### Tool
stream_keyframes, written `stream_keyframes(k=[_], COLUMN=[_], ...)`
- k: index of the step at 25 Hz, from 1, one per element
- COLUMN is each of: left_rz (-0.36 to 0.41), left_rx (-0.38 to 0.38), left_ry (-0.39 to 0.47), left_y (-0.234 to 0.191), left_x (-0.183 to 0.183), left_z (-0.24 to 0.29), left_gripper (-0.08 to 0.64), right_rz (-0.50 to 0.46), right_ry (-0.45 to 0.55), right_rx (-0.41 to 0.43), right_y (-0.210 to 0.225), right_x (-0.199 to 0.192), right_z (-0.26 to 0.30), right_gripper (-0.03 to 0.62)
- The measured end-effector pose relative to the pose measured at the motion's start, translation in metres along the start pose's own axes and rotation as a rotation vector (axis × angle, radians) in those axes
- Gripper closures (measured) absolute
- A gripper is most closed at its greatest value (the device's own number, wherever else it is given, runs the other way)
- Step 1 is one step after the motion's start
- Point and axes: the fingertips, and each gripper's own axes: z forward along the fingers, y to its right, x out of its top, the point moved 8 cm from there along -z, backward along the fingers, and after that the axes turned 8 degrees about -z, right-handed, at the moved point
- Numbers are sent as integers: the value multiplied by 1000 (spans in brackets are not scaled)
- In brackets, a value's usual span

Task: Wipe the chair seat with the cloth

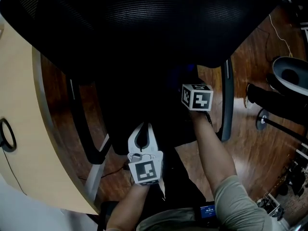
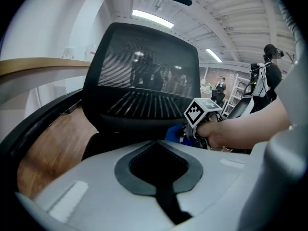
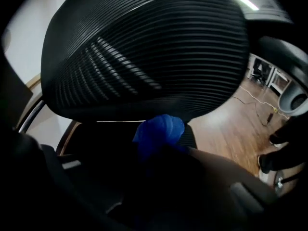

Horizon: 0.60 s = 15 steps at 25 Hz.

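Looking down with us here: the chair seat is nearly black under the mesh backrest. Our left gripper sits at the seat's near edge, white jaws looking closed together. Our right gripper is further in, by the seat's right edge close to the backrest, with only its marker cube clear and a faint hint of blue cloth just past it. Beige desk on the left, wooden floor on the right

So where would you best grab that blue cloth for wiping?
By its bunched middle, coming over the front edge of the seat toward the backrest. The cloth is a soft wad with no handle; the right tool pinches it that way, leaving a rounded pad sticking out to rub.
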Motion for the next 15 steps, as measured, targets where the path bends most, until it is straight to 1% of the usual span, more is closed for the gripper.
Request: stream_keyframes(k=[3,7,9,12,15], left_rz=[14,25,29,24,7], left_rx=[-33,-55,-59,-47,-17], left_ry=[-12,-23,-29,-31,-22], left_y=[18,31,33,29,20], left_x=[-4,-9,-12,-14,-11], left_z=[11,21,22,21,17], left_gripper=[555,555,555,555,555], right_rz=[55,76,80,82,80], right_ry=[-6,-41,-60,-69,-48], right_rx=[-77,-158,-171,-167,-164], right_y=[34,53,54,51,46], right_x=[-13,-30,-39,-46,-42], right_z=[-9,-13,-11,-6,-10], right_gripper=[485,486,486,486,486])
